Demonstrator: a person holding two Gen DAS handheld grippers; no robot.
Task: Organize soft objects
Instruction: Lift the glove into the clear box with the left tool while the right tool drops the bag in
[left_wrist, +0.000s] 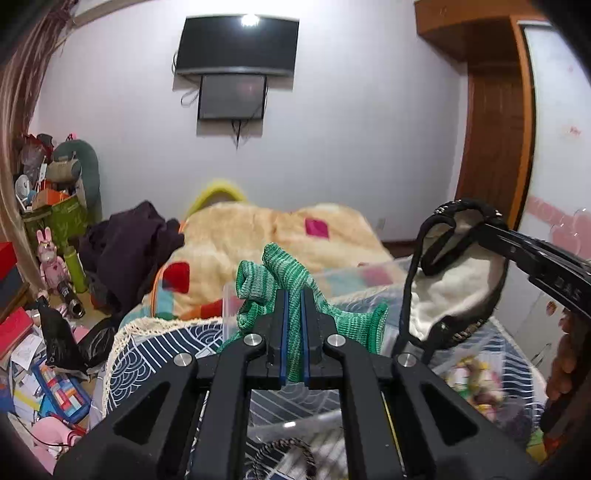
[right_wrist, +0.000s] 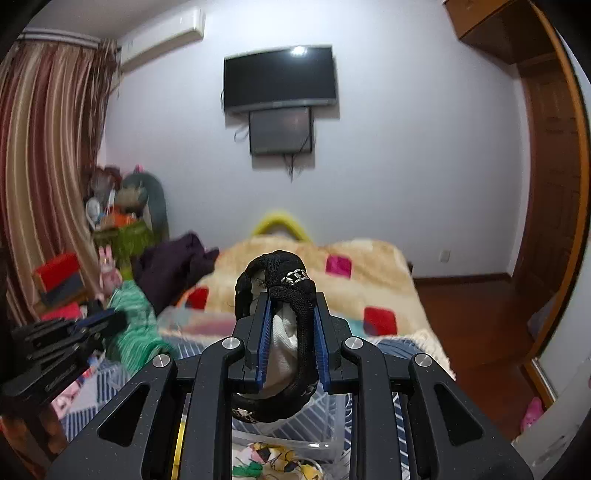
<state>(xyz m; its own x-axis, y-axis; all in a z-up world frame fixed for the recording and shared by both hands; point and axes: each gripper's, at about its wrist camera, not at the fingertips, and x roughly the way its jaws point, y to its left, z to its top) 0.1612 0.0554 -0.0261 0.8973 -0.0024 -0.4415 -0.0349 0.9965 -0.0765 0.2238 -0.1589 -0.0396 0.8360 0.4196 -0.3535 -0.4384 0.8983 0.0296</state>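
My left gripper is shut on a green knitted cloth and holds it up above the bed. My right gripper is shut on a black-and-white garment with a black trim and silver beads. That garment also shows in the left wrist view, hanging from the right gripper's fingers. The green cloth also shows at the left in the right wrist view. A clear plastic bin with soft items lies below both grippers.
A cream fleece blanket with coloured squares covers the bed. A dark purple garment lies at its left. Clutter, boxes and toys fill the floor at left. A wooden wardrobe and wood floor are at right.
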